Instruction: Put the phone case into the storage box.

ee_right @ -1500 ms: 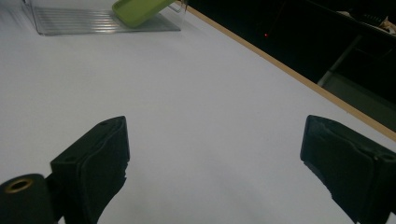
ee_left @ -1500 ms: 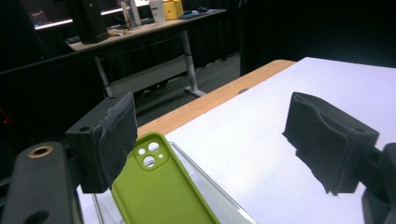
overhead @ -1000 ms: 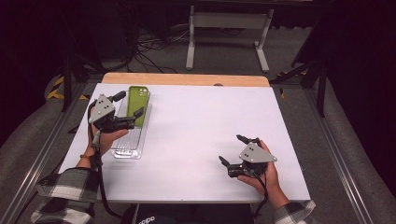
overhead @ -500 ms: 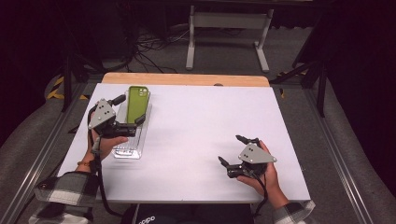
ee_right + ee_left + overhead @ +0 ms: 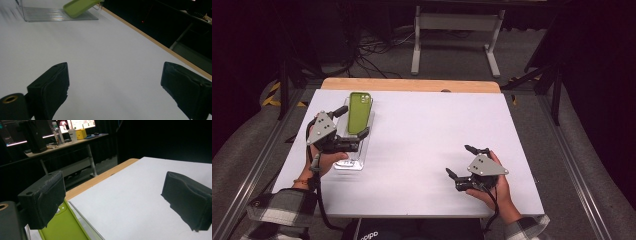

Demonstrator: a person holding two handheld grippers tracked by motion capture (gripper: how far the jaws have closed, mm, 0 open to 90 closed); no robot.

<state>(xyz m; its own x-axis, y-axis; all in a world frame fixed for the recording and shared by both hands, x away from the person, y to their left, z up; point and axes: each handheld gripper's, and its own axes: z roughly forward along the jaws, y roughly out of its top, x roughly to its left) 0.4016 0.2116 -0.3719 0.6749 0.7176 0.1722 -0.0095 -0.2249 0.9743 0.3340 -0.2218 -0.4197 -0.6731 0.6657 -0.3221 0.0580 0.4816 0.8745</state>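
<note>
A lime-green phone case point(image 5: 359, 111) lies in a clear plastic tray point(image 5: 348, 162) at the table's left, tilted with its far end up on the tray's wall. My left gripper point(image 5: 352, 123) hovers open over the tray's near half, jaws apart, nothing between them. In the left gripper view the green case point(image 5: 65, 226) sits low beneath the left pad point(image 5: 46, 197), and the left gripper point(image 5: 117, 197) faces bare white table. My right gripper point(image 5: 461, 161) rests open at the front right, far from the tray. In the right gripper view, the right gripper point(image 5: 117, 90) points across the table at the case point(image 5: 80, 6) and the ribbed tray point(image 5: 50, 13).
The white table top point(image 5: 427, 135) has a wooden strip point(image 5: 412, 85) along its far edge. Beyond it stand a metal stand's legs point(image 5: 454, 40) and cables on a dark floor. A desk with bottles and a yellow box point(image 5: 81, 133) stands farther off.
My left gripper has drawn back a little toward the near edge, still open. The case, the tray and my right gripper have stayed put.
</note>
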